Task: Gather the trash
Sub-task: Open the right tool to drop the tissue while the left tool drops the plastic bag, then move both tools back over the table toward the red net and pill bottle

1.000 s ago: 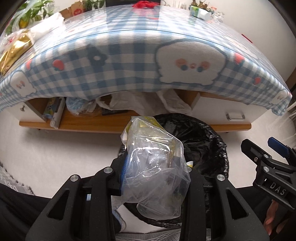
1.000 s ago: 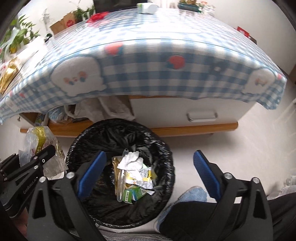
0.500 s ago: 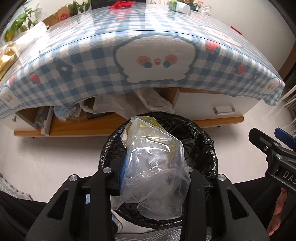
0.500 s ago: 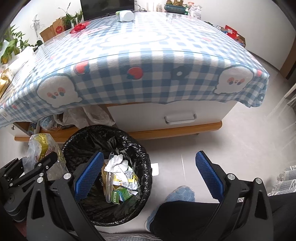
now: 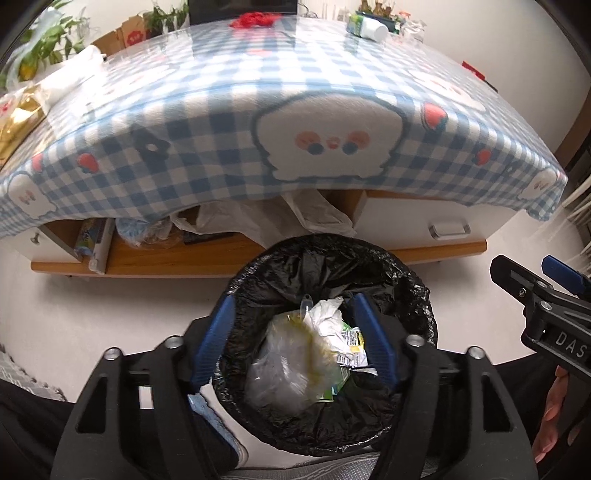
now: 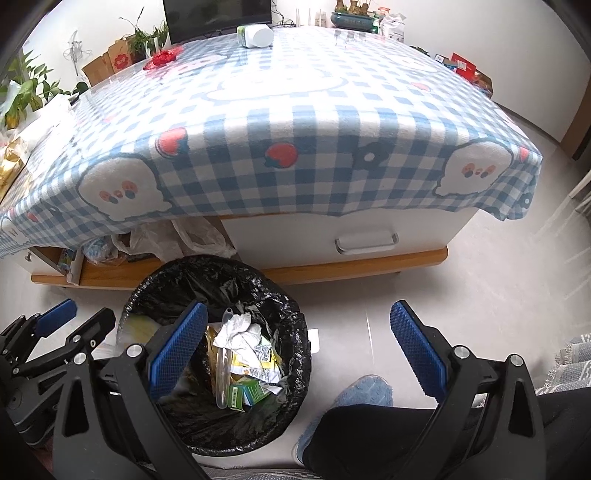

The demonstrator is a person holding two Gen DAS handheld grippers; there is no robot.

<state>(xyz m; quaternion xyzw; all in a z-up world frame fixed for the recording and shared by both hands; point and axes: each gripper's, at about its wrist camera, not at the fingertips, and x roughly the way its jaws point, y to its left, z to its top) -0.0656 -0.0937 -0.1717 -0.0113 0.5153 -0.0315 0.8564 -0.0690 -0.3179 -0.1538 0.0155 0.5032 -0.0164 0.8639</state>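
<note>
1. Black-lined trash bin (image 5: 417, 291) stands on the pale floor, right in front of the low surface (image 5: 236, 110) with its blue checked cloth; white plastic bags (image 5: 266, 221) spill off the open shelf at the bin's 12 o'clock, just beside its rim.
2. Around: white bottle (image 6: 258, 36) lying on its side at the surface's far edge, red bit (image 6: 162, 58) at its 9 o'clock, plants and a gold bag on the left, dark screen behind.
3. Person's blue slipper (image 6: 364, 391) and dark trouser leg at the bin's 4 o'clock in the right wrist view, near it.
4. Clear plastic bag (image 5: 284, 365) sits inside the bin, loose from both pads, blurred; its long axis runs about 1 to 7 o'clock in the left wrist view, with a yellow streak inside. Crumpled white paper (image 5: 325, 321) and green packets at its 2 o'clock.
5. Left gripper (image 5: 295, 343) hangs over the bin mouth, jaws opening, nothing pressed between them; the bag shows below.
6. Right gripper (image 6: 295, 350) has jaws spread wide and empty, its left pad over the bin, its right pad over bare floor.
7. Nothing blocks the bin opening except the left gripper itself.
</note>
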